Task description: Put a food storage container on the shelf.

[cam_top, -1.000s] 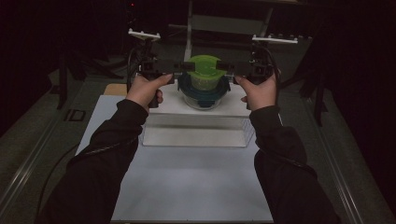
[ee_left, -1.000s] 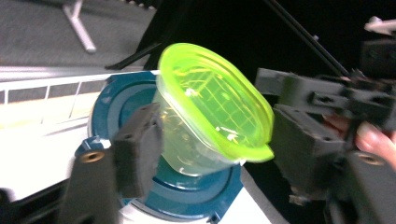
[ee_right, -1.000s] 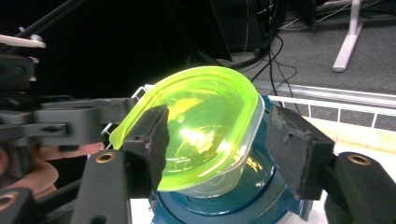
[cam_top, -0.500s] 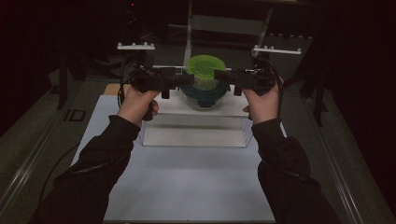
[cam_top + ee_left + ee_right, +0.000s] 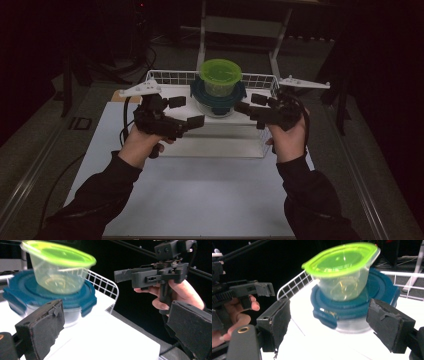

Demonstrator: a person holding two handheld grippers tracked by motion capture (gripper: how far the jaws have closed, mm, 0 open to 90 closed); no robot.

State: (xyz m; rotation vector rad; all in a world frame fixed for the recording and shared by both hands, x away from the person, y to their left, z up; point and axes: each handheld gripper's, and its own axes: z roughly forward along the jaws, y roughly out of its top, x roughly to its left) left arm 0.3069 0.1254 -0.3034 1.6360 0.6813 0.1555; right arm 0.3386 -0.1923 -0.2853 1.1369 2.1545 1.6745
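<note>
Green-lidded clear plastic tub [image 5: 220, 77] sits stacked on a round clear container with a dark blue clip-on lid [image 5: 218, 95], at the back of a white tray [image 5: 210, 145] edged by a white wire rail [image 5: 172, 76] on the white surface [image 5: 190, 200]. Left tongs [image 5: 186, 114] stand just left of the stack, jaws having just spread wide, gripping nothing; bare tray lies between their rough dark pads [image 5: 43, 327]. Right tongs [image 5: 248, 104], likewise freshly opened and empty, flank the stack's other side, apart from it.
</note>
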